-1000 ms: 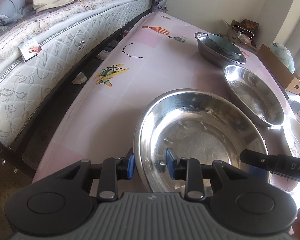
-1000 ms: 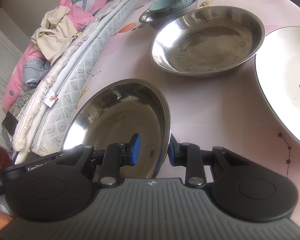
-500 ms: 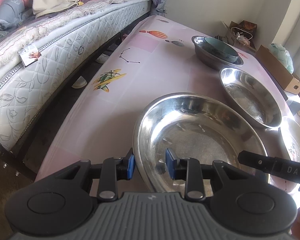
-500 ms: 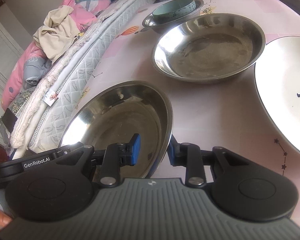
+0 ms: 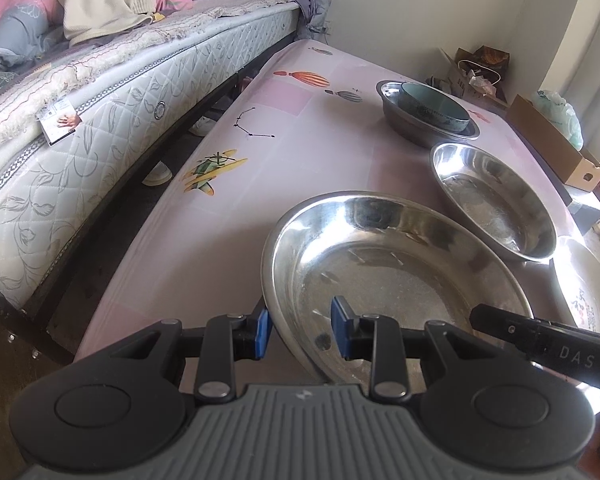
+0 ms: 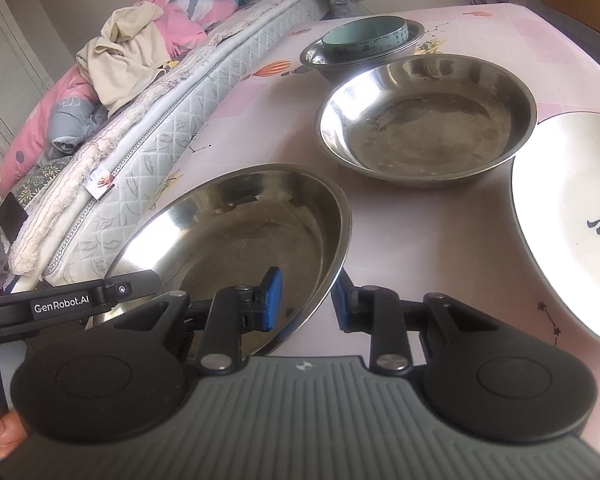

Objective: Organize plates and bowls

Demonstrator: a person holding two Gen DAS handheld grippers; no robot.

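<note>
**Steel basins, a nested bowl and one white plate on the pink table**

The nearest steel basin (image 5: 396, 272) is wide, shallow and shiny, empty, with its near rim on each side sitting between blue gripper pads. It looks tilted in the right wrist view, its left side lifted. Beyond it a second steel basin (image 6: 428, 120) of similar shape rests flat and empty, apart from the first. Farther back a smaller steel bowl (image 6: 320, 60) holds a pale teal ceramic bowl (image 6: 364, 38) with a patterned band, nested upright inside. A white plate (image 6: 560, 220) with black brush characters and red seals lies flat just beside the second basin.
</note>
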